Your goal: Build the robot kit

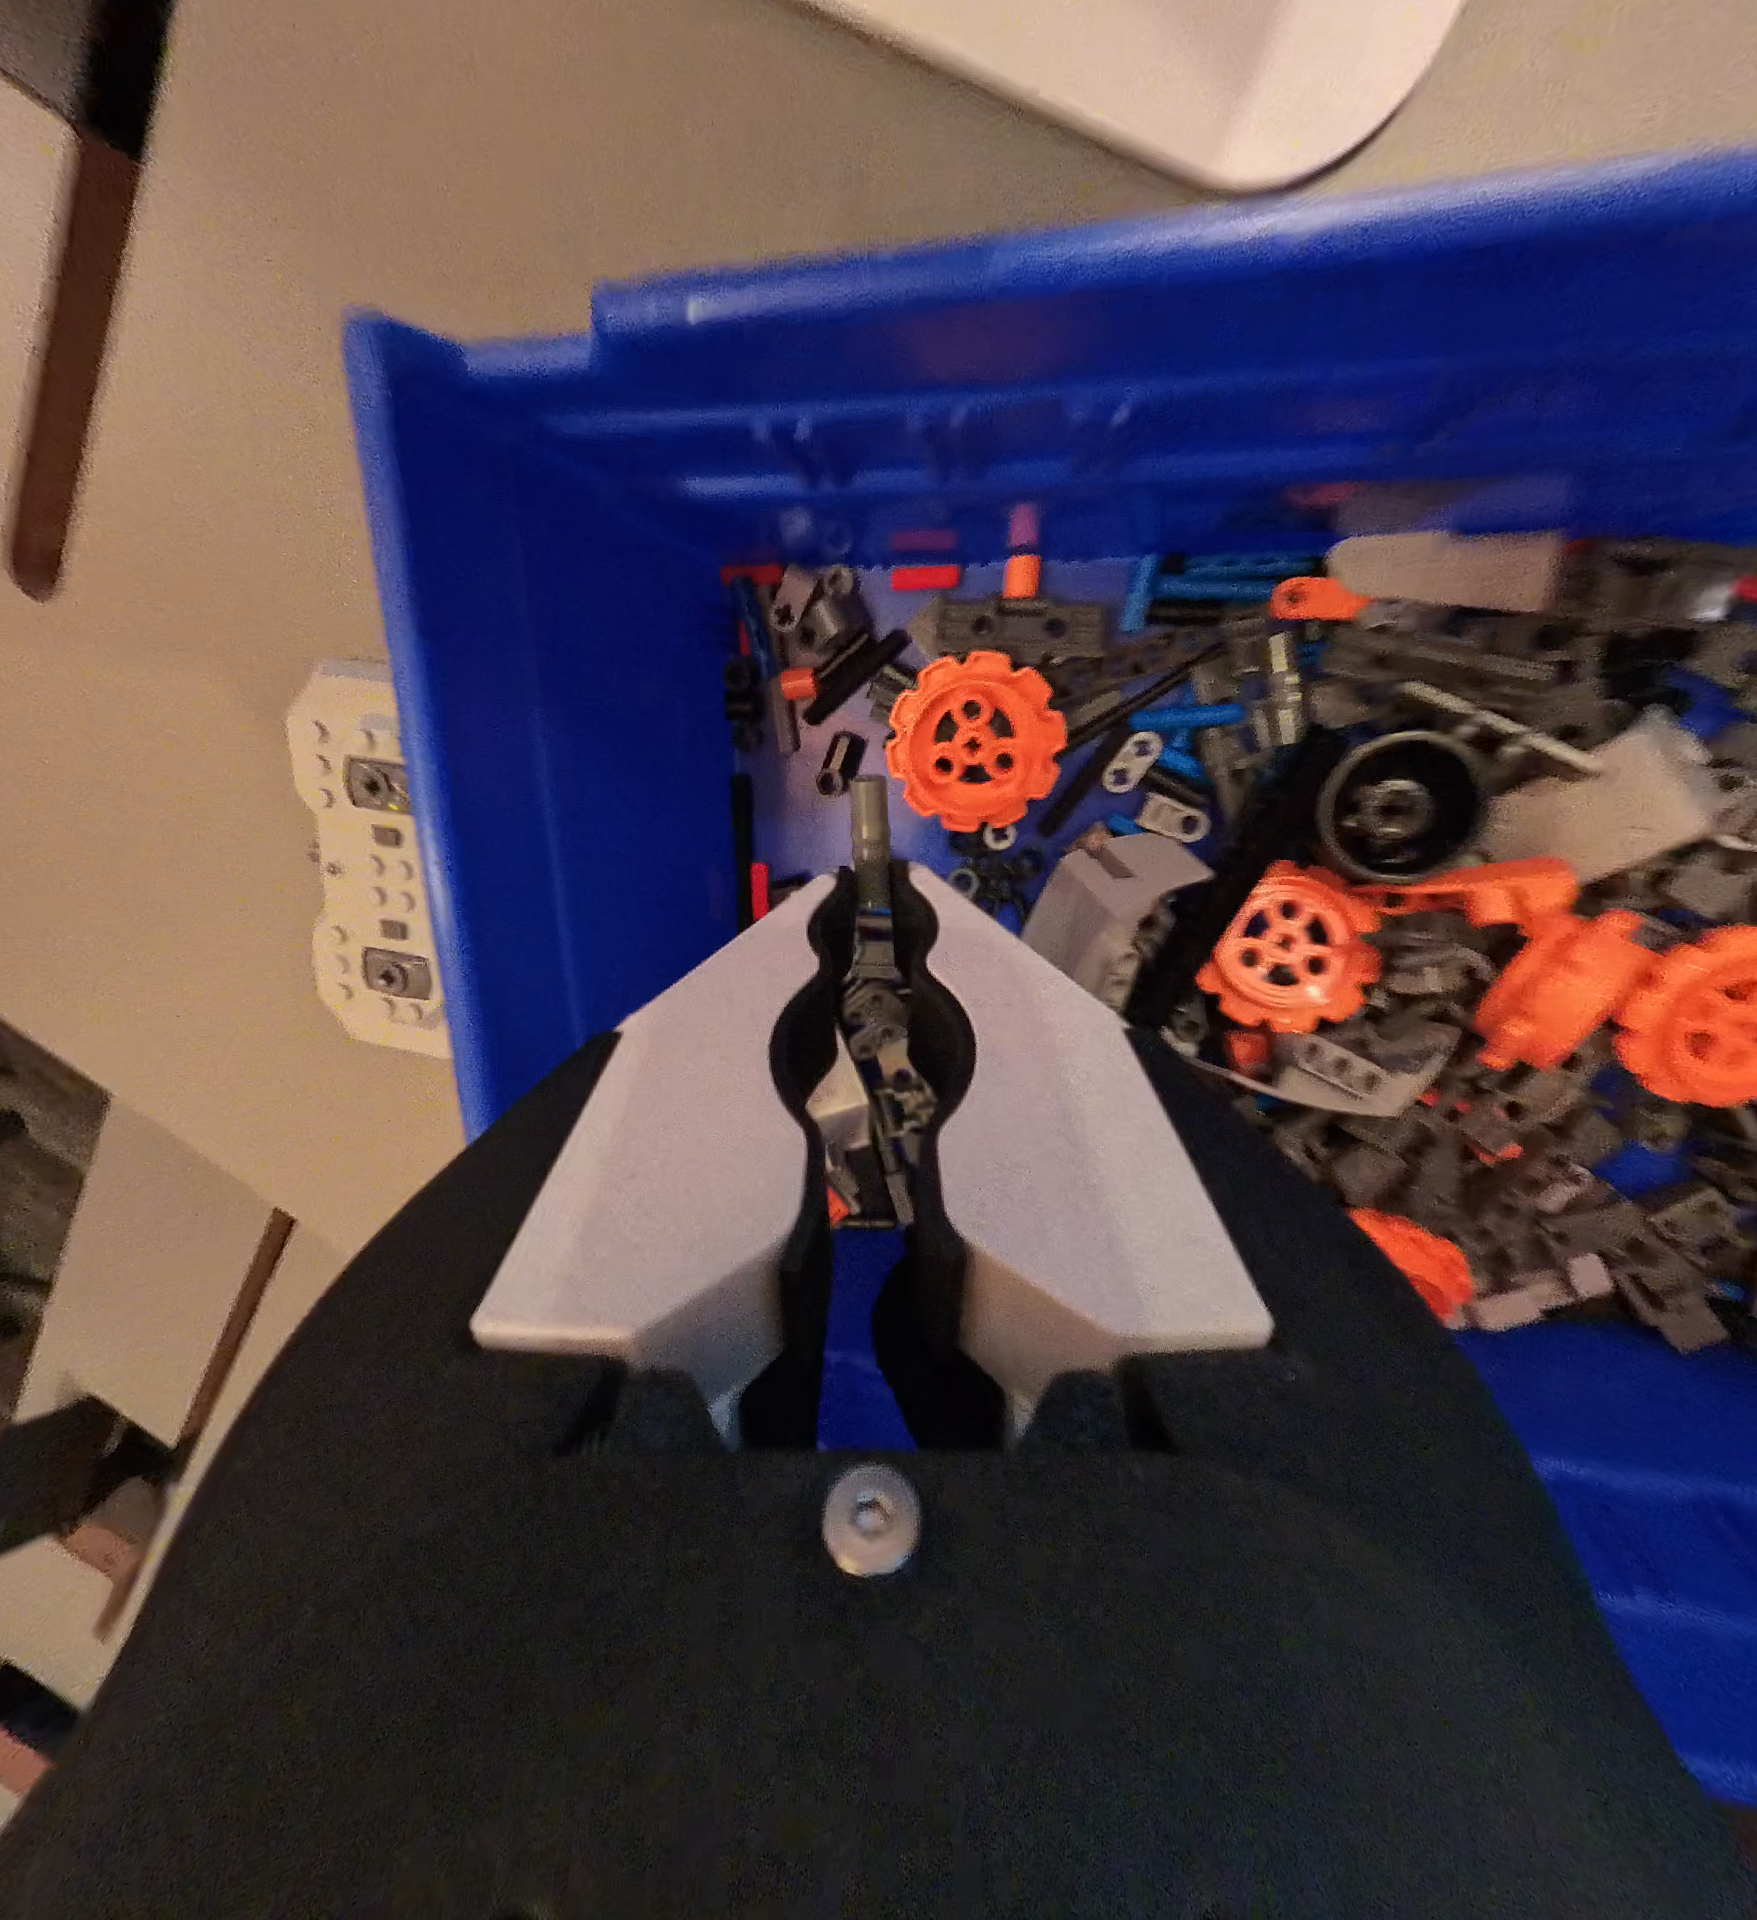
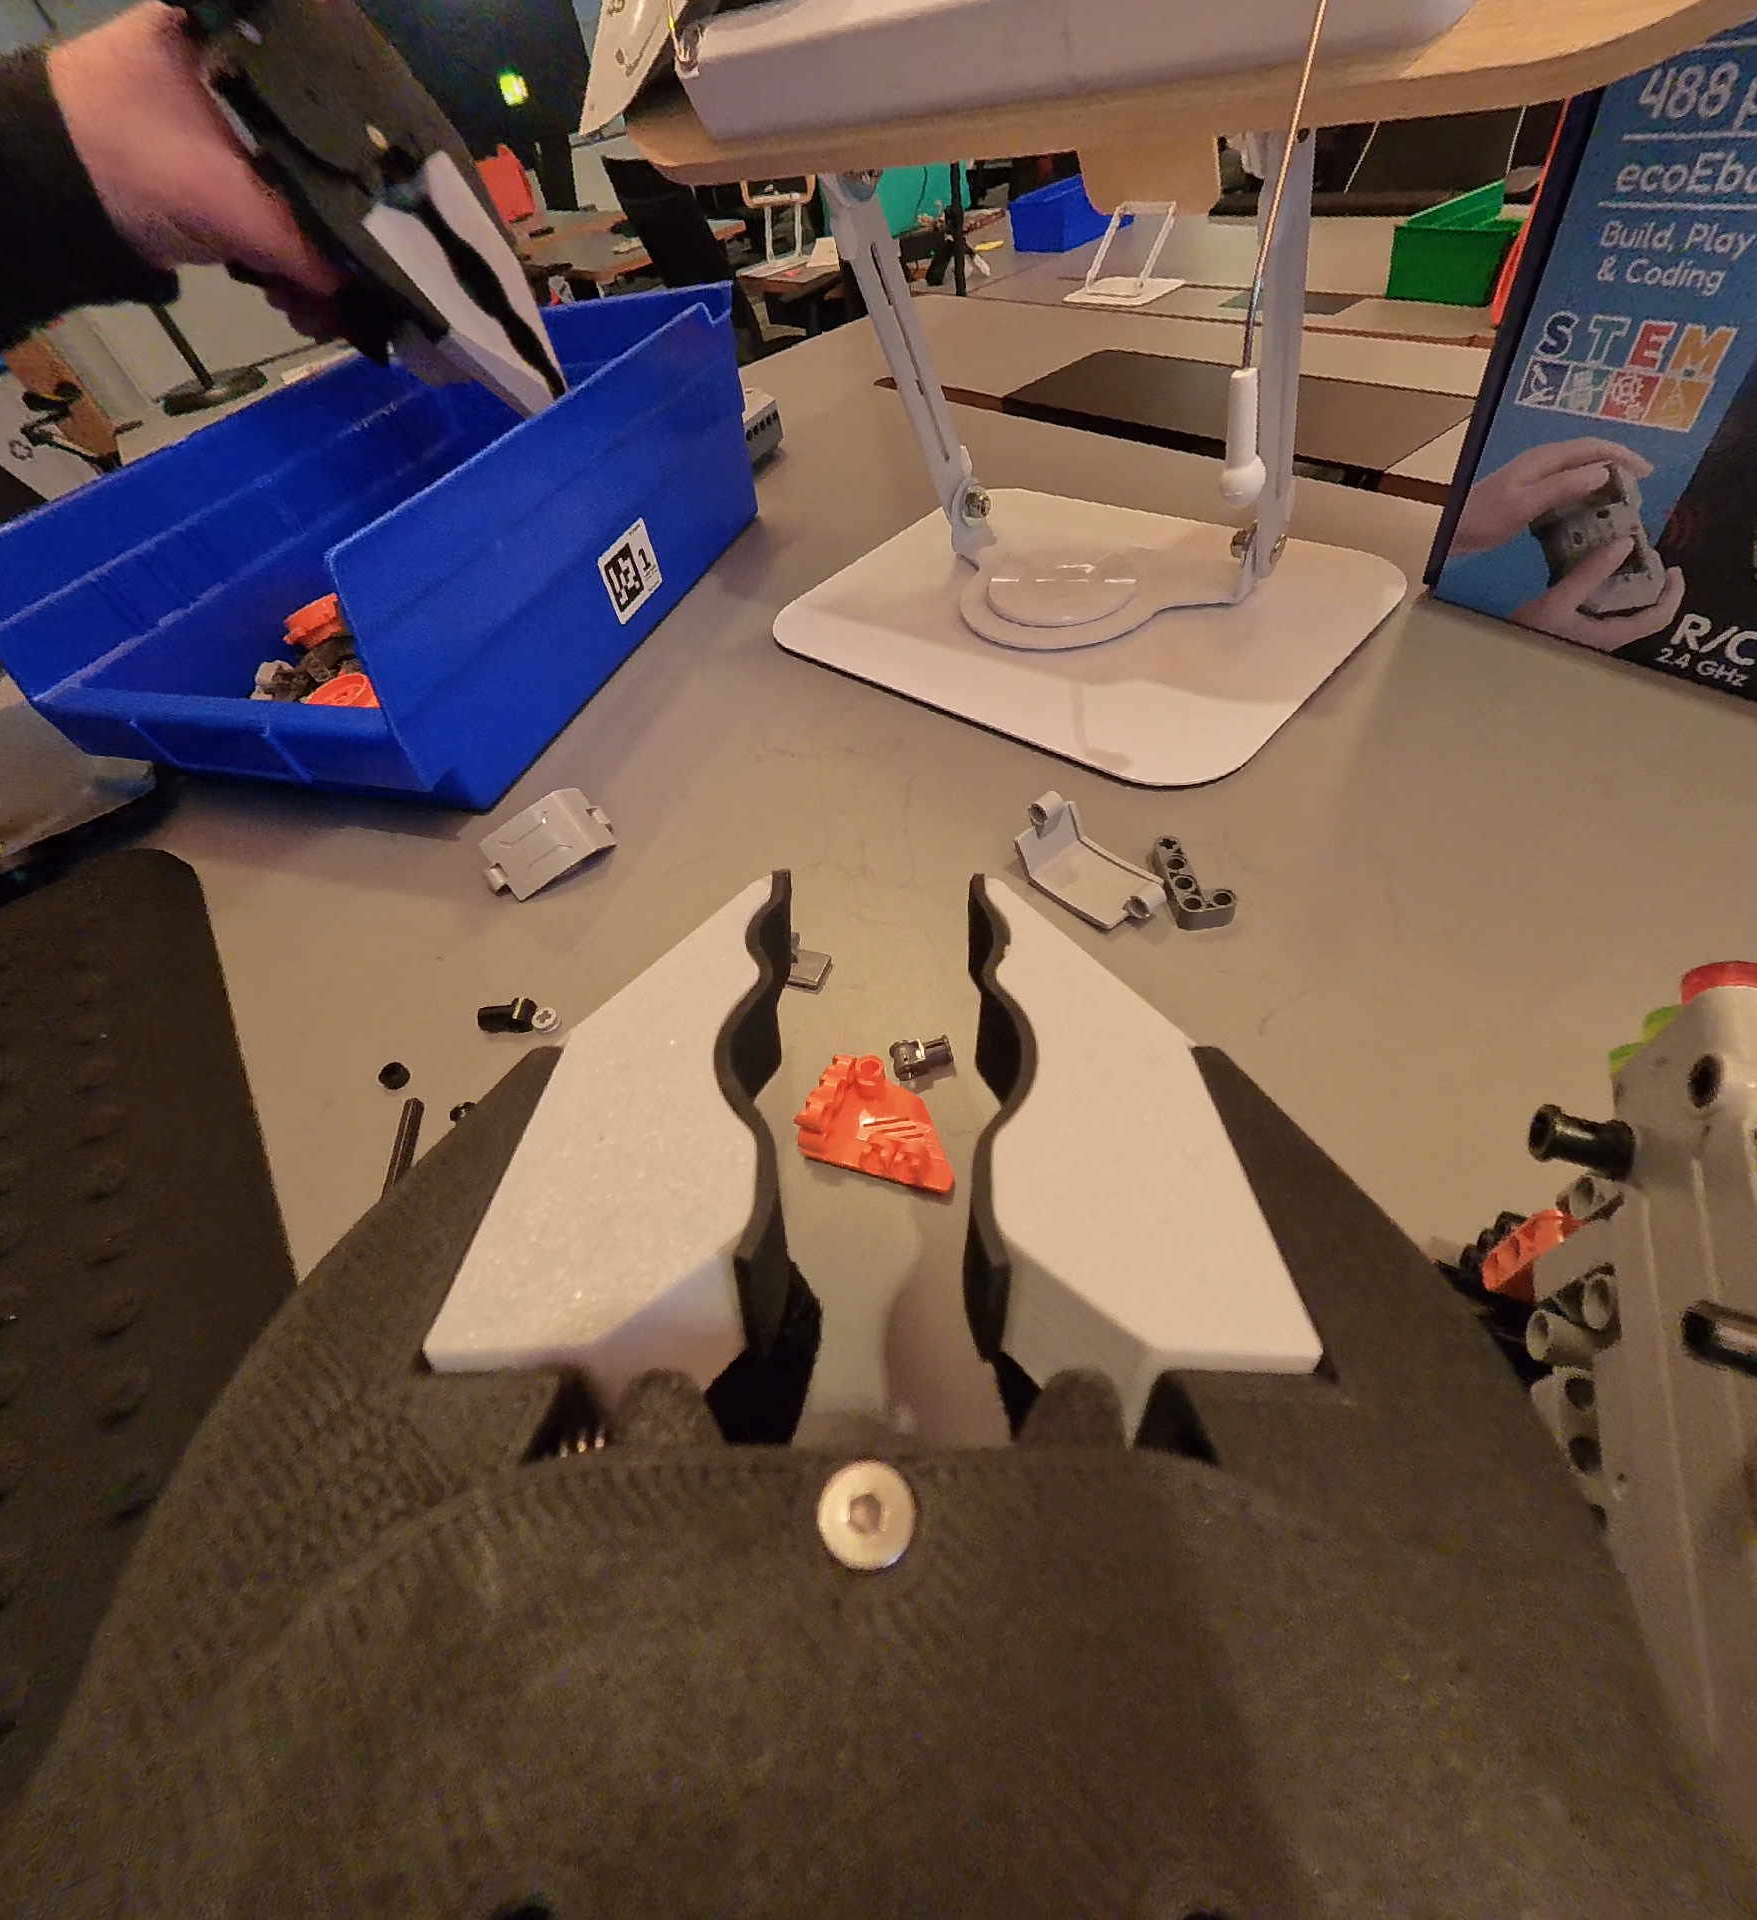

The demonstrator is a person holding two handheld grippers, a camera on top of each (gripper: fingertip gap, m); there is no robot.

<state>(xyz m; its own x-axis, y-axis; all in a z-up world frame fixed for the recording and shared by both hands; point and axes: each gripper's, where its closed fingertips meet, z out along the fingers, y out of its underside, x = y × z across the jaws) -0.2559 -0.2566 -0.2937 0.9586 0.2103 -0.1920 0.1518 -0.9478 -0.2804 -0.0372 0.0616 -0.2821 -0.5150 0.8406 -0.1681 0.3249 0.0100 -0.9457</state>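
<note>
Overhead, the left gripper (image 1: pixel 872 883) pinches a grey axle piece (image 1: pixel 870 831) above the blue bin (image 1: pixel 541 727) of loose parts. Meanwhile the right gripper (image 2: pixel 879 914) hangs wide apart over an orange panel (image 2: pixel 874 1127) on the table (image 2: pixel 1373 935), a grey assembly (image 2: pixel 1705 1247) crowding its right.

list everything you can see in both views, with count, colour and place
bin: one, blue, table left, holding building pieces
toothed wheels: at least three, orange, inside bin
grey rod piece: one, clamped in left hand-held gripper above bin
panel piece: one, orange, on table between right fingers
curved panels: two, light grey, on table
small connectors: several, black and grey, scattered on table
stand: one, white, table centre
box: one, blue, far right
built model: one, grey, right edge
left hand-held gripper: shut
right hand-held gripper: open, empty
</note>
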